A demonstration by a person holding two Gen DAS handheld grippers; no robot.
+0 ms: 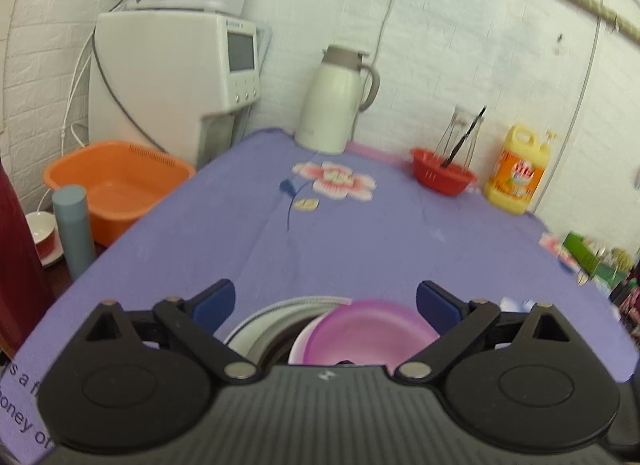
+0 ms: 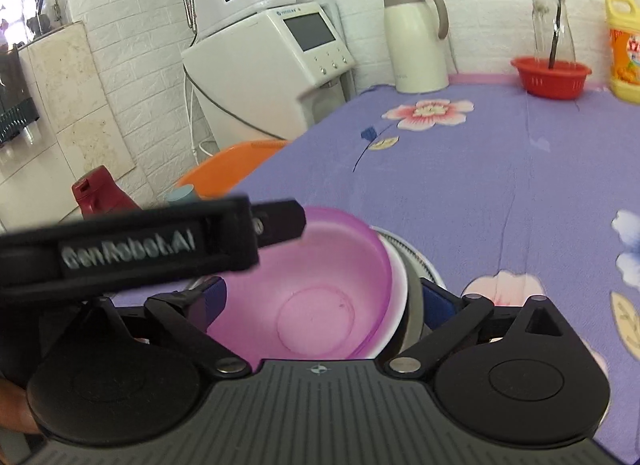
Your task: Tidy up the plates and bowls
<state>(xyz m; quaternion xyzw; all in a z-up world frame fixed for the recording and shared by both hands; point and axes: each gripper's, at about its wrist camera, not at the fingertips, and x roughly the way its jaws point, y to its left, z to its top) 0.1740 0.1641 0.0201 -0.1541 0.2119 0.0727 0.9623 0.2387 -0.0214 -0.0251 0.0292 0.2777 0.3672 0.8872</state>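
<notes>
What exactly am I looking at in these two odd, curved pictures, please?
A person holds a hand-held gripper in each hand, each with a fisheye camera looking along its two fingers. One picture is from the left hand-held gripper, the other from the right hand-held gripper, where the left one crosses the view. Both are open and hold nothing. Between their fingers sits a pink bowl nested in a white bowl on a purple cloth. Further back stand a jug, a red basket and a yellow bottle.
</notes>
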